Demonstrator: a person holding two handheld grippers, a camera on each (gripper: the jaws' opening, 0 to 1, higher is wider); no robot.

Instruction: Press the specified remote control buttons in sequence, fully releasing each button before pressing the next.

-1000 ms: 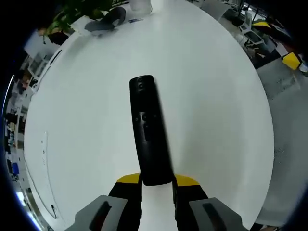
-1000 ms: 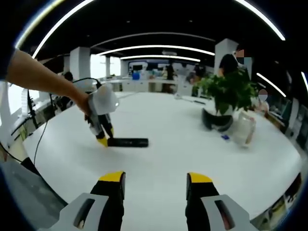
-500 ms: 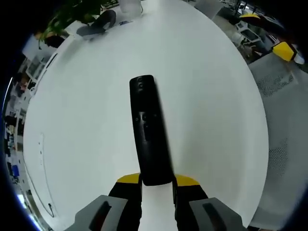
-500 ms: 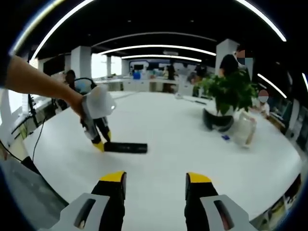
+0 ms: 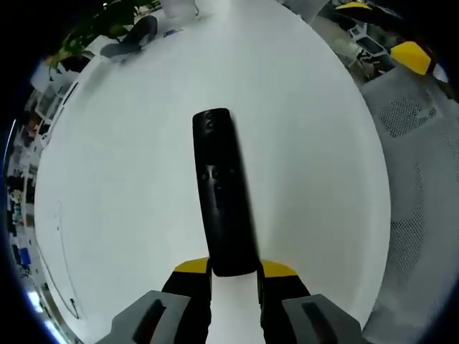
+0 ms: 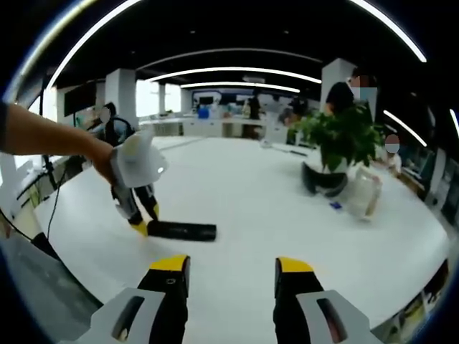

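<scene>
A long black remote (image 5: 221, 193) with small buttons lies lengthwise over the white table (image 5: 315, 143), pointing away from me. My left gripper (image 5: 233, 271) is shut on its near end, yellow-tipped jaws on either side. In the right gripper view the same remote (image 6: 181, 231) sits low over the table at the left, and the left gripper (image 6: 138, 226), held by a person's arm, clamps its left end. My right gripper (image 6: 232, 266) stands open above the table's near part, with nothing between its jaws and well short of the remote.
A potted plant (image 6: 337, 140) with a dark object (image 6: 324, 180) at its base and a clear jar (image 6: 363, 192) stand at the far right of the table. People stand behind it. A cable (image 6: 54, 204) hangs off the left edge. A grey mesh seat (image 5: 416, 165) lies beyond the table's rim.
In the right gripper view the left gripper and the remote have shifted left and nearer. The left gripper view has swung over the table; its hold on the remote is unchanged.
</scene>
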